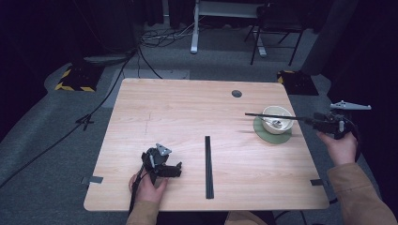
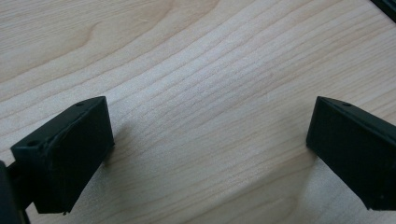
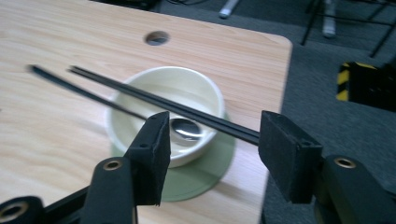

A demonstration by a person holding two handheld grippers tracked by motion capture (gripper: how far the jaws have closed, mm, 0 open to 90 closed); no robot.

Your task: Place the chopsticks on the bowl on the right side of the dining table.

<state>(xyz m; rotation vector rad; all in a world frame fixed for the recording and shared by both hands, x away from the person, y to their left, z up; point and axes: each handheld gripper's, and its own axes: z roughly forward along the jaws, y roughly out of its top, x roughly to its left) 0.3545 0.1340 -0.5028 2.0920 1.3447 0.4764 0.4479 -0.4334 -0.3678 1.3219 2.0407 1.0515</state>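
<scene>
The right gripper [image 3: 212, 154], jaws spread, is hovering at the table's [image 1: 187, 108] three o'clock edge with thin chopsticks [image 3: 154, 100] crossing the bowl [image 3: 140, 81]. Light, stiff and probably slippery, they want pinching near their thick ends. The left gripper [image 2: 205, 154] is resting, jaws spread and empty.

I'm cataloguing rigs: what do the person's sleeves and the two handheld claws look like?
Both sleeves are tan-brown. The left claw and right claw are black, each topped by a grey three-cornered plate. Their jaws are blocky black pads with small screw holes.
</scene>
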